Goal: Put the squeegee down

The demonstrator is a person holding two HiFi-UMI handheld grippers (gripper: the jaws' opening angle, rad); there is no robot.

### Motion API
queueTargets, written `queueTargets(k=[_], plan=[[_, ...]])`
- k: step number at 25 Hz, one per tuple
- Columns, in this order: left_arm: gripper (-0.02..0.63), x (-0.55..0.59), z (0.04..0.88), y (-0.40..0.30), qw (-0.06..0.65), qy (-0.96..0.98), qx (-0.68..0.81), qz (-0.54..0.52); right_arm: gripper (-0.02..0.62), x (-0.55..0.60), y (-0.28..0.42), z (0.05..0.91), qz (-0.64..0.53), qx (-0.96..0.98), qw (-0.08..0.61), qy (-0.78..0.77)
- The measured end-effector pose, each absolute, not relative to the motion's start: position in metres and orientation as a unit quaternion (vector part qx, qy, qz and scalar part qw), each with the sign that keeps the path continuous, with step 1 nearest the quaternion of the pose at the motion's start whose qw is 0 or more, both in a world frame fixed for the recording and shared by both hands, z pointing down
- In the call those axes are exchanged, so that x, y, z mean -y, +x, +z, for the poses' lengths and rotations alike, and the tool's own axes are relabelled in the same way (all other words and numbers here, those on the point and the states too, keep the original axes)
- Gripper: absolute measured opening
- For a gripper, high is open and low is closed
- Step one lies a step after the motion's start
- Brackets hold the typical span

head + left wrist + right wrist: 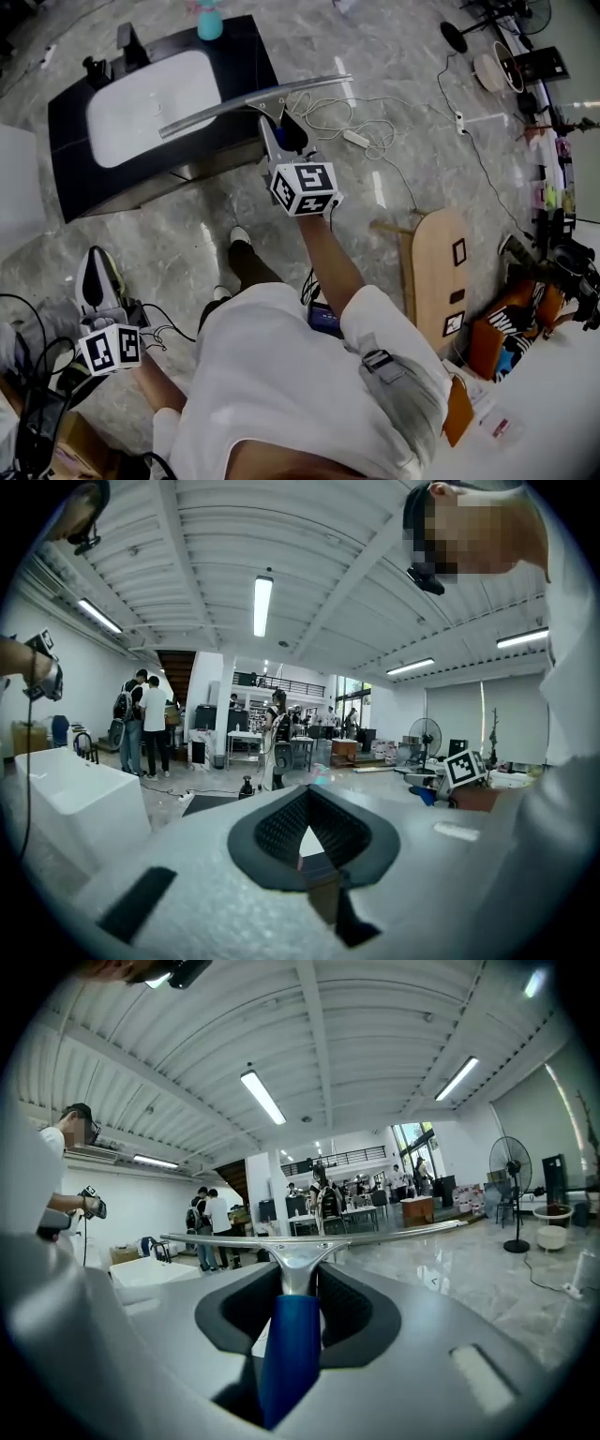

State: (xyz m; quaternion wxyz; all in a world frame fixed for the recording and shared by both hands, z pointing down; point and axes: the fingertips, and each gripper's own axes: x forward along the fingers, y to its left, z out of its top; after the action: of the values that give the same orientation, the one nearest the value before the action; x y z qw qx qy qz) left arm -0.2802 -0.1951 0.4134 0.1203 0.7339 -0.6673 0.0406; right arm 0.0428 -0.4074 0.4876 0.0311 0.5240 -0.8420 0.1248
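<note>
Blue-handled squeegee (292, 1335) with long metal blade, clamped in the right hand-held gripper's (298, 1283) jaws, blade crosswise beyond their tips.

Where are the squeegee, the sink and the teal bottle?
squeegee (291, 1354): right gripper view, blue handle.
sink (150, 98): head view, white basin.
teal bottle (209, 21): head view, its body.

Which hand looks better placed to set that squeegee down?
Right. The right tool grips the squeegee by its blue handle, stretched out toward the black sink counter. The left tool holds nothing and hangs low by the person's side.
</note>
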Motion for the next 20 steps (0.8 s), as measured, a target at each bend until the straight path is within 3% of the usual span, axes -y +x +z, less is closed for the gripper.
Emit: queueTargets(k=[20], plan=[[0.000,0.213,0.419,-0.281,0.127,0.694,0.706,0.059,0.135,0.525,0.018,0.634,0.207,0.810,0.151,0.528]])
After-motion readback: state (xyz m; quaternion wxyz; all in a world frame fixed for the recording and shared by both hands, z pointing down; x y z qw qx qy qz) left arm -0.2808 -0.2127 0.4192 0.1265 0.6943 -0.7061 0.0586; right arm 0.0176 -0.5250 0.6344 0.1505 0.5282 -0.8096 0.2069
